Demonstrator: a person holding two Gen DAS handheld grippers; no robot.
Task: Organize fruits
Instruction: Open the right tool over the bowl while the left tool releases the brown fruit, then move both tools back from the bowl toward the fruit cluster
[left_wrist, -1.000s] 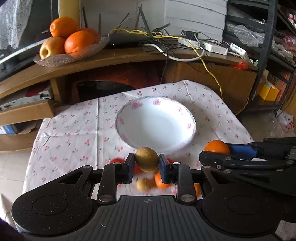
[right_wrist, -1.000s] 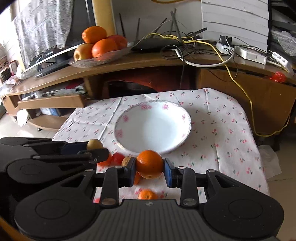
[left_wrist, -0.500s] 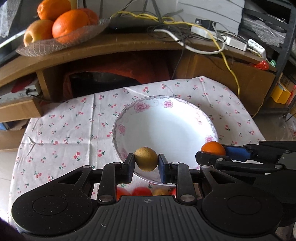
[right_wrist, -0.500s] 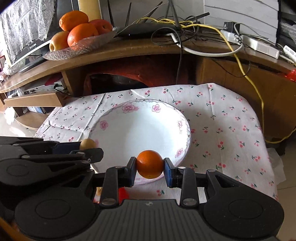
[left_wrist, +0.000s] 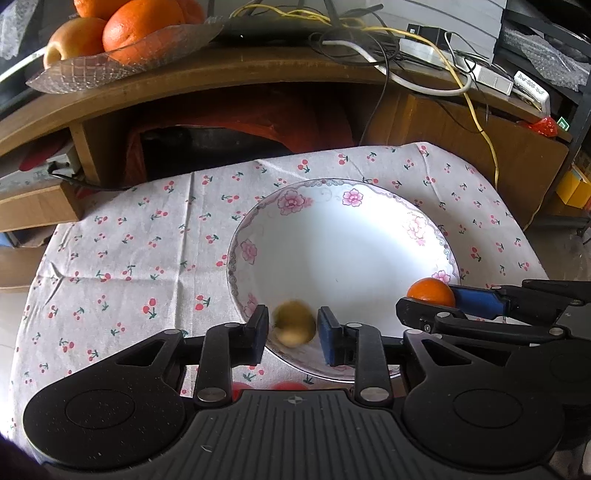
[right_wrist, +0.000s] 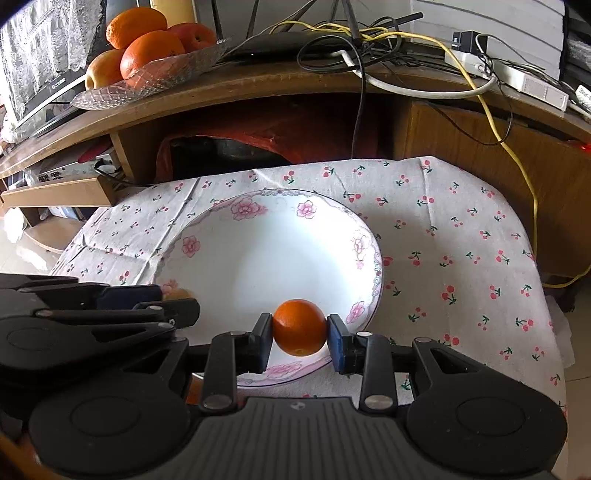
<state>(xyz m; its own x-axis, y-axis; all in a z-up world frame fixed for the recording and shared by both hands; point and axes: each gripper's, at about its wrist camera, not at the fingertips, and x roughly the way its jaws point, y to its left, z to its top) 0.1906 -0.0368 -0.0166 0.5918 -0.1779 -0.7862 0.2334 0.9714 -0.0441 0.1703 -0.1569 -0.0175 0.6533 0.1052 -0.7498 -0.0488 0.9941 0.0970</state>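
Observation:
A white bowl (left_wrist: 291, 201) with pink flowers on its rim sits on the cherry-print cloth (left_wrist: 122, 258). My left gripper (left_wrist: 293, 334) hangs over the bowl's near rim. Its fingers stand apart, with a small gap on each side of a blurred yellow-brown fruit (left_wrist: 293, 321) that is loose between them. My right gripper (right_wrist: 299, 334) is shut on a small orange (right_wrist: 299, 326) above the bowl's (right_wrist: 243, 208) near right part. The left gripper (right_wrist: 177, 299) also shows at the left of the right wrist view, and the orange (left_wrist: 430, 291) at the right of the left wrist view.
Red fruits (left_wrist: 284, 386) lie on the cloth under my left gripper, mostly hidden. A glass dish (right_wrist: 147, 81) of oranges and apples stands on the wooden shelf (right_wrist: 332, 77) behind, beside tangled cables (right_wrist: 369, 40) and a power strip. The floor drops away past the cloth's edges.
Both grippers moved forward over the bowl. The left fingers have spread and the yellow-brown fruit, firmly held before, is now blurred and loose. The right still grips the orange.

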